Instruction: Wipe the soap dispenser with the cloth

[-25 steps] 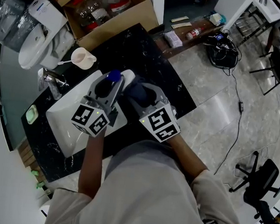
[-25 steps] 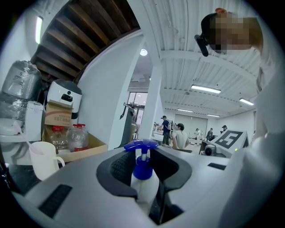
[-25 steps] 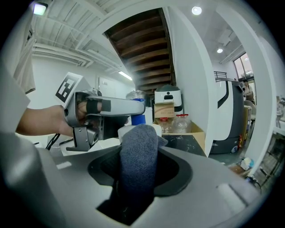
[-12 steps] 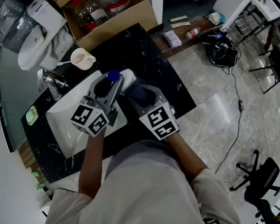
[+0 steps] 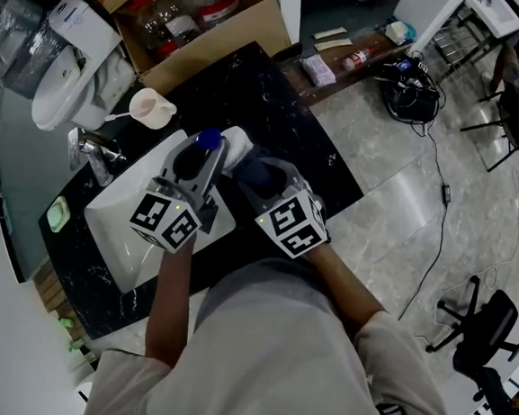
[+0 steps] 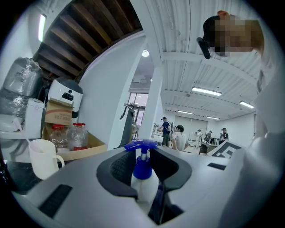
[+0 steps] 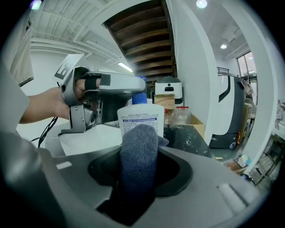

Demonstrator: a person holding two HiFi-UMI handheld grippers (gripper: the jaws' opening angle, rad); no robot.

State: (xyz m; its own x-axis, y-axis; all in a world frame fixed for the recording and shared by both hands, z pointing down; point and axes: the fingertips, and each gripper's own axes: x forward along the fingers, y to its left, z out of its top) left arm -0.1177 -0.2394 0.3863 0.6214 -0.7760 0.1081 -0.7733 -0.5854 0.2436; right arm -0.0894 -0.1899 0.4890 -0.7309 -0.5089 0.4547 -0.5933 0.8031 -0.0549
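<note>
Soap dispenser (image 5: 209, 141) at sink (image 5: 118, 226) corner, cloth (image 7: 139, 151) against its front.

Head view overhead; gripper views toward dispenser (image 7: 140, 118)

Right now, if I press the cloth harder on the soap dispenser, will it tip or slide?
Probably won't tip: the left tongs appear clamped around the soap dispenser. It looks like smooth plastic, so it may twist in that grip. The cloth looks soft, so it should give first.
</note>
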